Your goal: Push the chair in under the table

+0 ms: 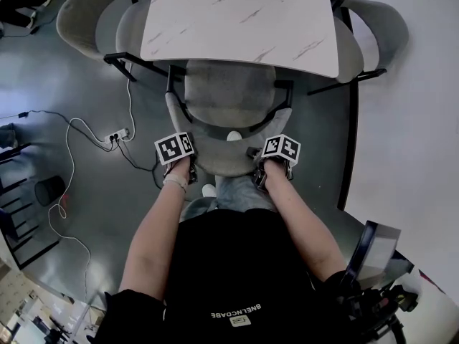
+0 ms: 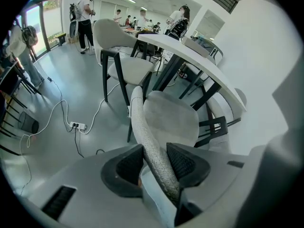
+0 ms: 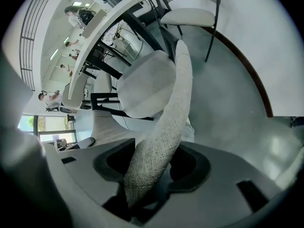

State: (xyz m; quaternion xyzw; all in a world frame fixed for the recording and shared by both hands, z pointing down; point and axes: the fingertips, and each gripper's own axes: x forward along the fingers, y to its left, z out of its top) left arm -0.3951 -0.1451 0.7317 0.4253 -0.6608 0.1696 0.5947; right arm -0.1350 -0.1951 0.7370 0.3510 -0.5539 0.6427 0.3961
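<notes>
We start with the white, grey-veined marble-look table (image 1: pixel 237 20), because the task is measured against its near edge. The grey fabric-covered chair (image 1: pixel 229 95) with a black frame stands square to that edge. The front of its seat is already under the top, but most of the seat and the whole curved padded backrest (image 1: pixel 224 162) are on our side, so we judge the push partly done, with a good stretch of travel left.

Both tools sit on the backrest's top rim, one near each end. The left gripper (image 2: pixel 154 161) has its jaws narrowed onto the rim, pads pressing both faces. The right gripper (image 3: pixel 152 167) stands with its jaws wide, yet the thick rim fills the gap and is clamped there.

Only the head view shows how far the seat lies under the table; the gripper views alone show the pads biting the fabric. The left gripper view also shows people (image 2: pixel 86 13) standing far off down the room, and the head view shows a white power strip (image 1: pixel 117 135) on the grey floor to the left.
</notes>
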